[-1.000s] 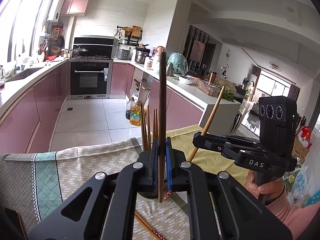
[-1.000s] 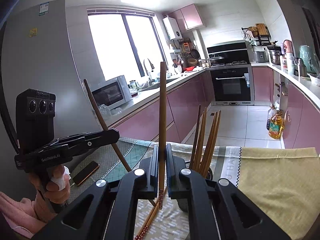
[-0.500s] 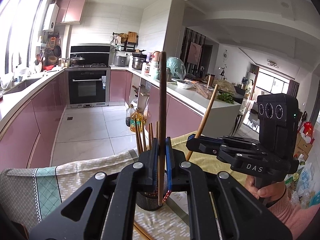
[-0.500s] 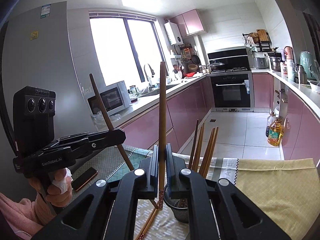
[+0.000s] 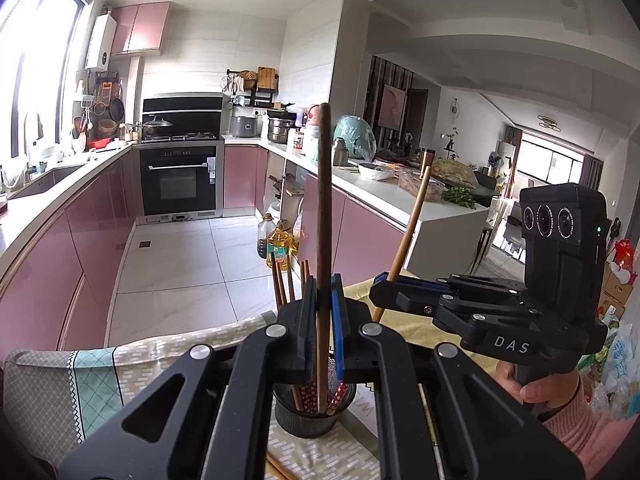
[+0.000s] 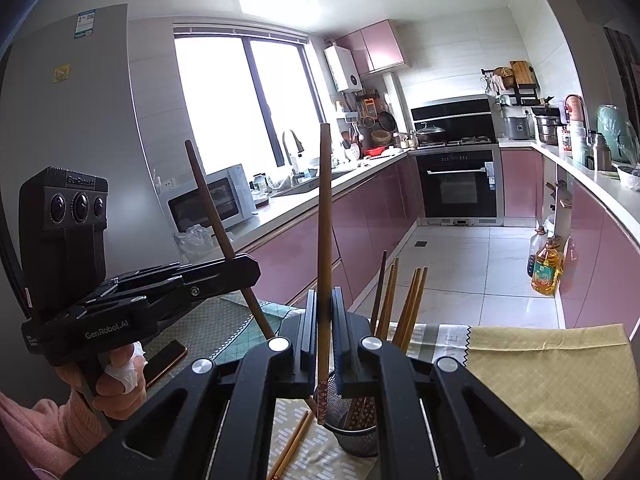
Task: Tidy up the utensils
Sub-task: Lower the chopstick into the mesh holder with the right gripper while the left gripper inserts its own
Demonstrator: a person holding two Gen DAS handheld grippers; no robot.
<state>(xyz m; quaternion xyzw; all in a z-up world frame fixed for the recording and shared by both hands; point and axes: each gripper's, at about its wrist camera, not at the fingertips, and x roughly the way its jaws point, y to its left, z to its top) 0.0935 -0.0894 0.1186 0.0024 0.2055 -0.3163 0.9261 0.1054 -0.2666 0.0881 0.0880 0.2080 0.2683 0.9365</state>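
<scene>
1. Left wrist view: my left gripper (image 5: 323, 330) is clenched on a dark chopstick (image 5: 322, 216) held upright, gripped low on its shaft, its lower end inside the black mesh holder (image 5: 306, 412) on the tablecloth (image 5: 60, 380). I judge the stick light, stiff and smooth, apt to pivot in a narrow pinch, so a hold nearer the middle would steady it. My right gripper (image 5: 380, 282), just beside, grasps a lighter chopstick (image 5: 408, 240) at a tilt.

2. Right wrist view: the chopstick's patterned tip hangs at the holder's (image 6: 352, 428) near rim; I cannot tell whether inside. Several sticks (image 6: 400, 304) already stand in the holder, leaning right, so open room is on the left side. Loose chopsticks (image 6: 292, 448) lie on the cloth beside it. The table edge lies just beyond the holder.
</scene>
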